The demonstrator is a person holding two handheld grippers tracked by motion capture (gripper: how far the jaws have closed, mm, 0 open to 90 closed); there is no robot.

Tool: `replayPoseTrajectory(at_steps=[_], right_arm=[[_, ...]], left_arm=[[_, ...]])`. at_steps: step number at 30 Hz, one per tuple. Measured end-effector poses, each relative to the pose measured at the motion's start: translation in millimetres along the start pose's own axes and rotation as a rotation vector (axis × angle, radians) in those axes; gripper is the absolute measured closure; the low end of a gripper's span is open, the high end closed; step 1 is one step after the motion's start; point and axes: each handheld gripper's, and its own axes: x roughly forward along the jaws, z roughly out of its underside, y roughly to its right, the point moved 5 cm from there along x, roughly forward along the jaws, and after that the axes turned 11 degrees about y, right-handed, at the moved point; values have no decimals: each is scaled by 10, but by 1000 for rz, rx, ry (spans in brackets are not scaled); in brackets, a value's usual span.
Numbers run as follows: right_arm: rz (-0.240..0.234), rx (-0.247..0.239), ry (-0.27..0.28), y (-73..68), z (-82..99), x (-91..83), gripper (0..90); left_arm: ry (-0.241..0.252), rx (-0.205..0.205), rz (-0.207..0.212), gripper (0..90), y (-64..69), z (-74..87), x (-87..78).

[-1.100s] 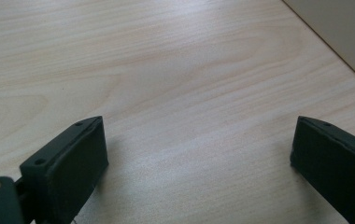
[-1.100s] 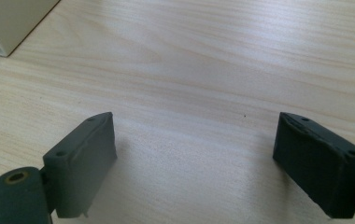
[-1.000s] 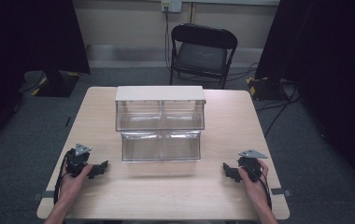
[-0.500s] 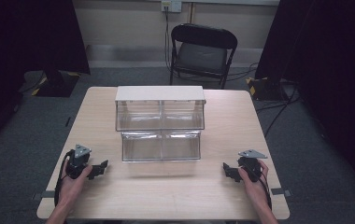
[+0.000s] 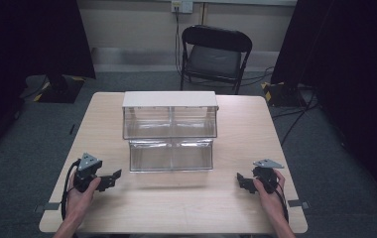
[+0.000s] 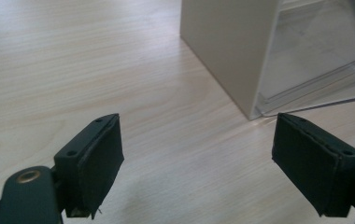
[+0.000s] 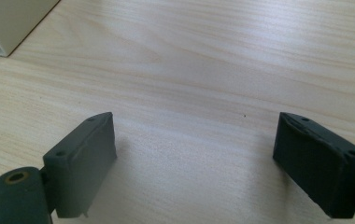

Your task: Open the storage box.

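High view has the clear plastic 2-tier drawer cabinet with a white top (image 5: 170,130) at mid-table, its long axis running left to right and its drawer fronts facing the person. The left gripper (image 5: 108,179) and right gripper (image 5: 242,181) rest near the front edge, both gaping wide and empty. I'd approach a drawer front squarely, jaws level.

Even overhead light falls on the pale desk (image 5: 176,208), while the room around it sinks into near black at both sides. The high view is soft and slightly grainy. Faint shadows lie under the clear bins (image 5: 170,141), whose fronts catch mild glare. In both gripper views the wood grain is sharp, the near pads (image 6: 96,163) slightly blurred, casting soft shadows.
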Motion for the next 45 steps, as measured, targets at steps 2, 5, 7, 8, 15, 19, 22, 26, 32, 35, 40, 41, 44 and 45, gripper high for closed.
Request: replayPoseTrajectory(at_steps=[2, 5, 7, 8, 15, 19, 22, 26, 32, 35, 40, 41, 44, 45], right_arm=[[0, 0, 0, 0, 0, 0, 125], [0, 1, 0, 0, 0, 0, 125], [0, 0, 0, 0, 0, 0, 125], [0, 0, 0, 0, 0, 0, 125], [0, -1, 0, 0, 0, 0, 125], [0, 0, 0, 0, 0, 0, 125], [0, -1, 0, 0, 0, 0, 125], [0, -1, 0, 0, 0, 0, 125], [0, 0, 0, 0, 0, 0, 125], [0, 0, 0, 0, 0, 0, 125], [0, 0, 0, 0, 0, 0, 125], [0, -1, 0, 0, 0, 0, 125], [0, 0, 0, 0, 0, 0, 125], [0, 0, 0, 0, 0, 0, 125]], left_arm=[[3, 11, 14, 161, 41, -16, -11], [-1, 5, 60, 167, 110, -25, -8], [6, 26, 64, 170, 144, -38, -8], [3, 31, 67, 179, 153, -39, -5], [0, 44, 112, 189, 245, -40, 40], [0, 41, 121, 189, 275, -49, 58], [-7, 44, 132, 189, 307, -46, 80], [-4, 58, 146, 191, 355, -48, 100], [10, 66, 152, 193, 387, -74, 131], [20, 59, 154, 195, 398, -85, 140], [27, 55, 159, 192, 397, -95, 138], [32, 59, 163, 192, 401, -99, 135], [33, 61, 168, 194, 406, -101, 130], [35, 62, 170, 194, 408, -104, 129]])
